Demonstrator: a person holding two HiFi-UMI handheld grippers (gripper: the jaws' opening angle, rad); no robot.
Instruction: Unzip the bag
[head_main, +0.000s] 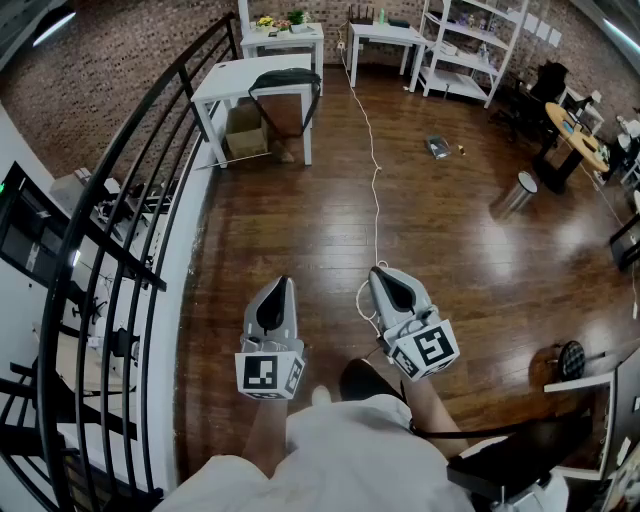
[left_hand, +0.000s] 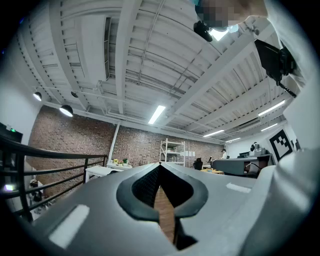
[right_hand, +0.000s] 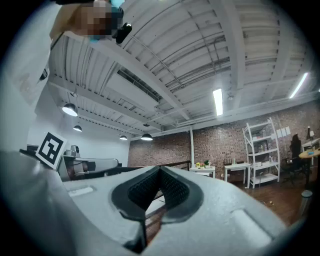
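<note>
A dark bag (head_main: 286, 79) lies on a white table (head_main: 228, 78) far across the room, well away from both grippers. My left gripper (head_main: 280, 286) is held at waist height over the wooden floor, jaws shut with nothing between them. My right gripper (head_main: 384, 273) is beside it, also shut and empty. In the left gripper view the left gripper (left_hand: 160, 165) points level across the room with its tips together. The right gripper (right_hand: 160, 170) looks the same in the right gripper view, aimed toward the brick wall.
A black railing (head_main: 130, 210) runs along the left. A white cable (head_main: 376, 180) trails across the wooden floor. A metal bin (head_main: 516, 193) stands at the right, white shelves (head_main: 470, 40) at the back. A cardboard box (head_main: 245, 132) sits under the table.
</note>
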